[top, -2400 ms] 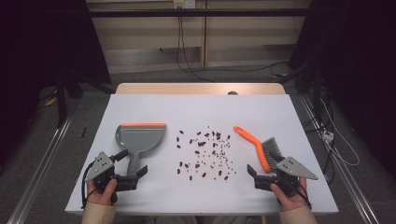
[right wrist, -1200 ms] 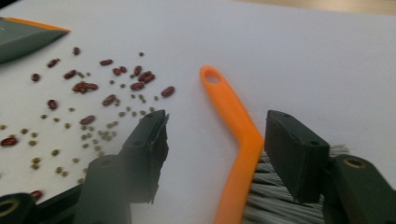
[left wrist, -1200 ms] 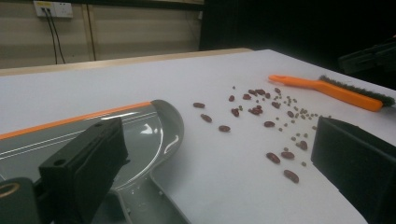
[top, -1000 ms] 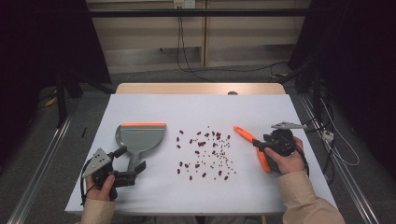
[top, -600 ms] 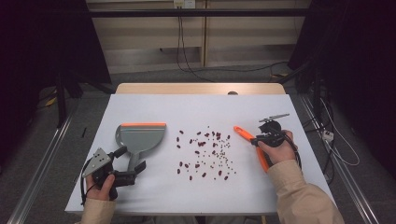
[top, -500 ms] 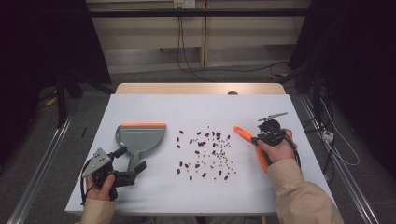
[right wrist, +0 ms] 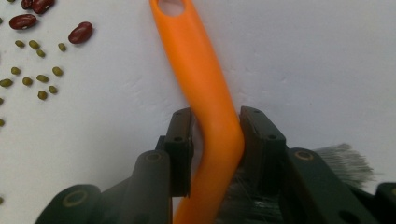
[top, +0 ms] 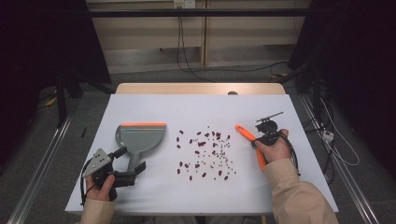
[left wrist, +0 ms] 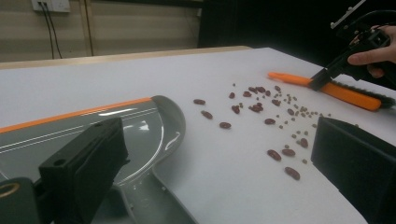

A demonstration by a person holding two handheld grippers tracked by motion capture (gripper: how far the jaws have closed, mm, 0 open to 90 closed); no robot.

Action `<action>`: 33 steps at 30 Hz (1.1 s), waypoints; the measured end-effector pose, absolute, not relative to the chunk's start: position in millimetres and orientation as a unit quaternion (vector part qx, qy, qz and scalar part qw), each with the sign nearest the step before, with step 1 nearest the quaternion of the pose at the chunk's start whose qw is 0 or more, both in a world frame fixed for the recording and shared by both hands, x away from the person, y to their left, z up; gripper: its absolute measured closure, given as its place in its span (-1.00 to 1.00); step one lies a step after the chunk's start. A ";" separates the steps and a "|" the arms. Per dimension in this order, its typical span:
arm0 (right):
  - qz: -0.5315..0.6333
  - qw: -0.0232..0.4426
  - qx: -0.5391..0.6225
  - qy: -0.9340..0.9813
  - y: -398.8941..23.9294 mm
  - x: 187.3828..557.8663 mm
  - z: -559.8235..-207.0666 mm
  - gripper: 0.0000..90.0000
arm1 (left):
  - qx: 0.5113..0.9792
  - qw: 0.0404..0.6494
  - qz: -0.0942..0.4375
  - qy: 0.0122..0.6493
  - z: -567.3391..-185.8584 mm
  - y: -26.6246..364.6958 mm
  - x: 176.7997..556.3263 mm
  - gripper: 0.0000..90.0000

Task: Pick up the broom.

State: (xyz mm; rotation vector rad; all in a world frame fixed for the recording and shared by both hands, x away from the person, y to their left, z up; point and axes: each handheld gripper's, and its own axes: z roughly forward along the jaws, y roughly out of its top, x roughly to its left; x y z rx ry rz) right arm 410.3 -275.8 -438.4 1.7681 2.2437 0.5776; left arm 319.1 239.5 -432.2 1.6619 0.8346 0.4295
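On the white table [top: 299, 186] in the high view, the right gripper [top: 259, 138] has crossed from the near right corner to the orange brush [top: 251, 142], which lies at a slant right of the scattered beans [top: 205, 154]. Its jaws have just been closing with the handle between them, so the pickup looks nearly made and sweeping can likely follow. The left gripper [top: 133, 171] rests at the near left where it was, jaws spread at the handle of the grey dustpan [top: 140, 137], whose orange-edged mouth lies farther from the person. The brush has bare table on every side, though the right edge is not far off; between beans and dustpan runs a clear strip for pushing leftward

From the left gripper view, its two black jaws stand wide apart with the dustpan [left wrist: 140, 135] handle low between them, touching neither pad as far as I can tell. Beans [left wrist: 275, 114] trail off to the right, and beyond them the brush [left wrist: 341, 91] lies under the right gripper [left wrist: 322, 79]

Seen from the right gripper view, the jaws are narrow around the bend of the brush [right wrist: 210, 107] handle, both pads apparently pressing it; bristles show behind the right jaw. Red beans and small green ones [right wrist: 35, 70] sit at upper left, well apart
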 end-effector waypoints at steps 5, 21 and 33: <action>0.175 0.103 0.604 0.770 -273.5 416.9 -436.6 0.52 | 0.712 0.577 0.184 0.355 -431.8 238.6 318.4 -0.93; 0.170 0.105 0.583 0.788 -270.3 424.7 -433.8 0.55 | 0.707 0.581 0.188 0.357 -430.4 240.0 319.8 -0.93; 0.197 0.119 0.564 0.794 -267.6 422.4 -427.9 0.55 | 0.706 0.581 0.189 0.359 -430.1 242.1 318.2 -0.93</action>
